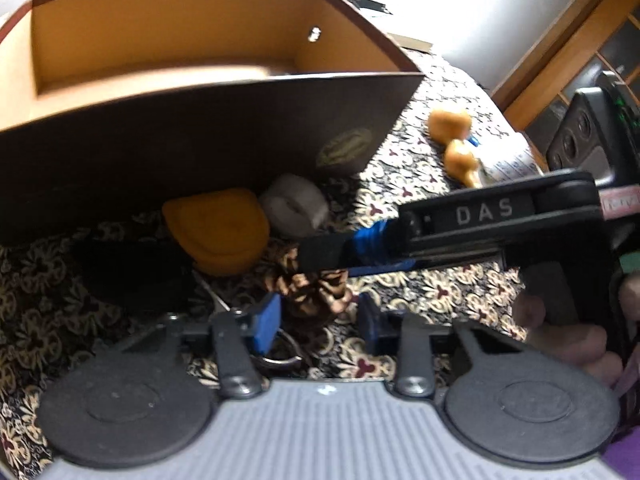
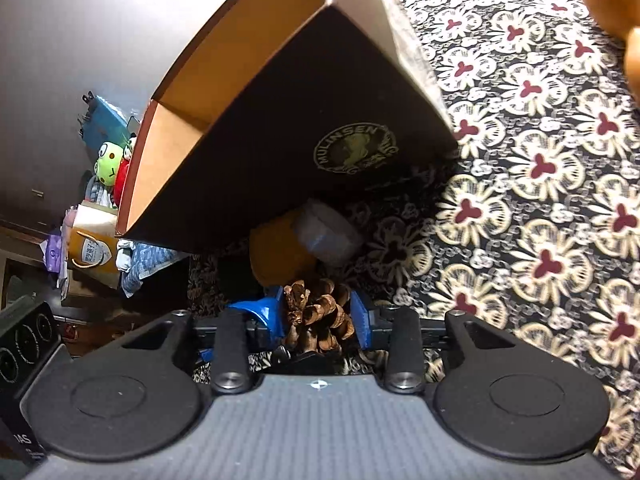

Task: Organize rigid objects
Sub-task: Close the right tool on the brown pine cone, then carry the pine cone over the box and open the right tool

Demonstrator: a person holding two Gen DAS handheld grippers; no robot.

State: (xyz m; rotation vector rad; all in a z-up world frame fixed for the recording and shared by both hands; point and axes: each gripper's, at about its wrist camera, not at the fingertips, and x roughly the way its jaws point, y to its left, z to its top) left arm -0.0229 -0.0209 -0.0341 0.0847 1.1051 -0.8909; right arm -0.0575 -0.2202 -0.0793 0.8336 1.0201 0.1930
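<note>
A brown pine cone (image 2: 318, 314) sits between the blue pads of my right gripper (image 2: 320, 316), which is shut on it. In the left wrist view the same pine cone (image 1: 316, 288) lies between the pads of my left gripper (image 1: 318, 320), whose jaws stand apart on either side; the right gripper's finger (image 1: 360, 248) reaches in from the right above it. A dark brown box (image 1: 200, 136) with a tan inside stands just behind; it also shows in the right wrist view (image 2: 304, 128). An orange case (image 1: 218, 232) and a grey round object (image 1: 296, 204) lie by the box.
Two orange gourd-shaped objects (image 1: 452, 136) and a white bottle (image 1: 512, 164) lie at the right on the flower-patterned cloth (image 2: 540, 200). A key ring (image 1: 280, 356) lies under my left gripper. Toys and bags (image 2: 108, 168) stand beyond the table edge at left.
</note>
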